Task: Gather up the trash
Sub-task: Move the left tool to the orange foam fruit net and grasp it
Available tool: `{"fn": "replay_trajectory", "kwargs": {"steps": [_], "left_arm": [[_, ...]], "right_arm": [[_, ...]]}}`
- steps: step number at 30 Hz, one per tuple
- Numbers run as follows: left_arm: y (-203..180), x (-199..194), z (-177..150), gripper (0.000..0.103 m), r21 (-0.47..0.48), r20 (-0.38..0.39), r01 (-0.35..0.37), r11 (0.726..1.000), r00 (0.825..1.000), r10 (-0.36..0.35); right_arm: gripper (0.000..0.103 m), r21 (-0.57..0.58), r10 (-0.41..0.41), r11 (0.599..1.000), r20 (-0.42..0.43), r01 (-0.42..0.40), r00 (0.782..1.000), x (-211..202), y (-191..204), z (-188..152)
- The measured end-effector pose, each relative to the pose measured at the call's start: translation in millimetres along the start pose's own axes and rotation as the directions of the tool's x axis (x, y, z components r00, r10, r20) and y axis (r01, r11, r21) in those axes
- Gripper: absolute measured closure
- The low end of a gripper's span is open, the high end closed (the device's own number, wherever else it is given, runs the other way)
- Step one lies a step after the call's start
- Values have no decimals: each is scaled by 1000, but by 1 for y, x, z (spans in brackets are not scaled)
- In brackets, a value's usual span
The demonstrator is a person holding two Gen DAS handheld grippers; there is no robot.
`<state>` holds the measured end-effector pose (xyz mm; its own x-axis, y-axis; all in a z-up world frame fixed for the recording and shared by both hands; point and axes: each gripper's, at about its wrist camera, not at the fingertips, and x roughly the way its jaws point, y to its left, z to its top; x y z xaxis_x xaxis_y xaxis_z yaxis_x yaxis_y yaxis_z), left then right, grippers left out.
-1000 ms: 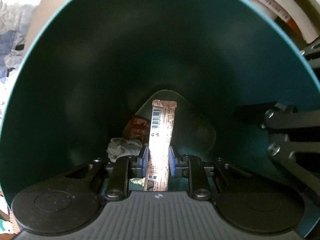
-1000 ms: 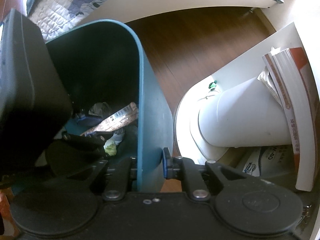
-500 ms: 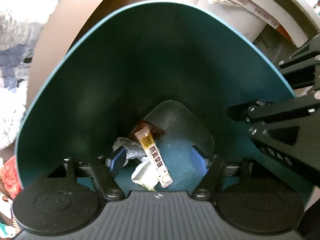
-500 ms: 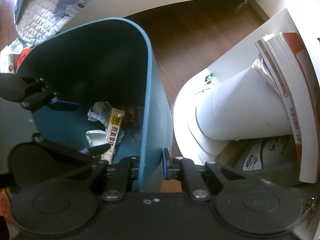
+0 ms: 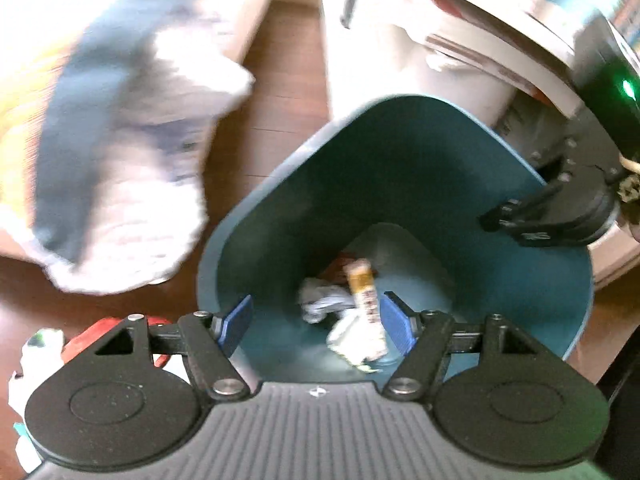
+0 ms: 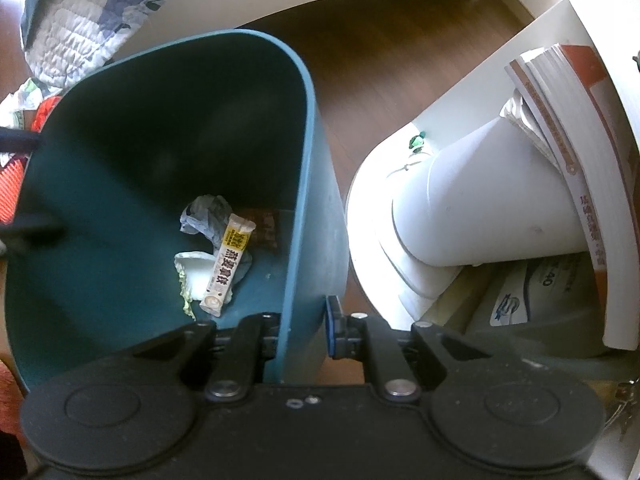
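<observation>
A teal trash bin (image 5: pixel 360 168) stands on the wood floor. At its bottom lie a long cream and yellow snack wrapper (image 5: pixel 362 292), crumpled grey paper (image 5: pixel 320 304) and a white scrap. My left gripper (image 5: pixel 316 320) hovers above the bin's mouth, open, with nothing between its blue pads. My right gripper (image 6: pixel 304 332) is shut on the bin's wall (image 6: pixel 316 240), one finger inside and one outside. From the right wrist the snack wrapper (image 6: pixel 228 264) shows on top of the crumpled paper (image 6: pixel 204 216), beside a brown wrapper (image 6: pixel 264 226).
A white cylindrical container (image 6: pixel 480 200) lies tipped to the bin's right under stacked books (image 6: pixel 560 120). A quilt (image 6: pixel 80 12) hangs off a bed behind the bin. Red packaging (image 5: pixel 100 332) lies on the floor at the bin's left. Bare wood floor (image 6: pixel 380 60) runs behind.
The left gripper opened and let go of the snack wrapper, which dropped to the bin's bottom. It then drew back up out of the bin. The right gripper kept its hold.
</observation>
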<state>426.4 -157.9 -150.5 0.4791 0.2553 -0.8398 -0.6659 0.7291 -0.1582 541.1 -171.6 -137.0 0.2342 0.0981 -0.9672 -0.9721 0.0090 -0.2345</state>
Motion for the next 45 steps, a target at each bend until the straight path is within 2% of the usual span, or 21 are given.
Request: {"fn": "replay_trajectory", "kwargs": {"steps": [3,4,7,9,12,14,17,19,21,23,24,27,29,33,35,39,41,42,43,45], "left_arm": [[44,-20,-15,33,-72,23,-67,995,997,68],[59,-25,-22,29,-98,23,-95,991,995,98],[107,-35,-43,26,-202,6,-176,964,983,181],[142,-38,-61,26,-273,-25,-229,934,973,231],[185,-36,-88,26,-344,-72,-323,882,945,318],[210,-32,-104,26,-393,-110,-351,850,936,335],[241,-22,-131,26,-475,-167,-354,806,935,312],[253,-14,-148,26,-498,-214,-379,780,925,314],[259,-3,-167,26,-511,-246,-371,776,927,282],[265,13,-184,26,-540,-294,-371,755,924,244],[271,23,-194,26,-569,-317,-365,737,924,213],[285,55,-223,26,-674,-375,-335,658,923,86],[289,71,-236,26,-703,-407,-358,615,911,65],[299,97,-256,26,-735,-434,-388,556,899,53],[301,108,-260,26,-741,-441,-385,550,897,33],[300,112,-260,26,-738,-431,-378,559,902,41],[298,115,-257,26,-725,-438,-385,571,898,48],[295,116,-256,29,-712,-445,-393,582,894,59],[292,114,-254,39,-697,-451,-406,592,889,78],[287,113,-251,52,-672,-464,-430,603,879,109]], "right_arm": [[91,-8,5,1000,0,-5,1000,0,2,-1],[91,-6,8,1000,0,-8,1000,0,3,0],[91,0,17,1000,-3,-17,1000,1,5,1],[91,-1,17,1000,-4,-17,1000,0,8,3],[90,0,15,1000,-5,-15,1000,-2,13,3],[89,7,21,1000,-6,-21,1000,-3,15,1],[88,23,40,999,-21,-39,999,-2,14,1],[88,39,53,998,-36,-51,998,0,14,1],[88,54,61,997,-48,-59,997,2,13,2],[88,61,61,996,-61,-58,996,4,15,1],[88,63,60,996,-65,-56,996,5,15,2],[89,80,60,995,-75,-54,995,7,16,1],[89,88,58,995,-79,-51,995,8,17,-1],[90,96,47,995,-84,-39,995,10,18,-5],[90,102,40,994,-87,-31,995,12,17,-7],[92,102,27,995,-101,-17,995,15,16,-8],[92,102,24,995,-105,-14,994,12,19,-7],[92,102,24,995,-106,-13,994,12,19,-7],[92,101,25,995,-107,-14,994,13,19,-7],[92,101,25,995,-107,-14,994,14,18,-8]]}}
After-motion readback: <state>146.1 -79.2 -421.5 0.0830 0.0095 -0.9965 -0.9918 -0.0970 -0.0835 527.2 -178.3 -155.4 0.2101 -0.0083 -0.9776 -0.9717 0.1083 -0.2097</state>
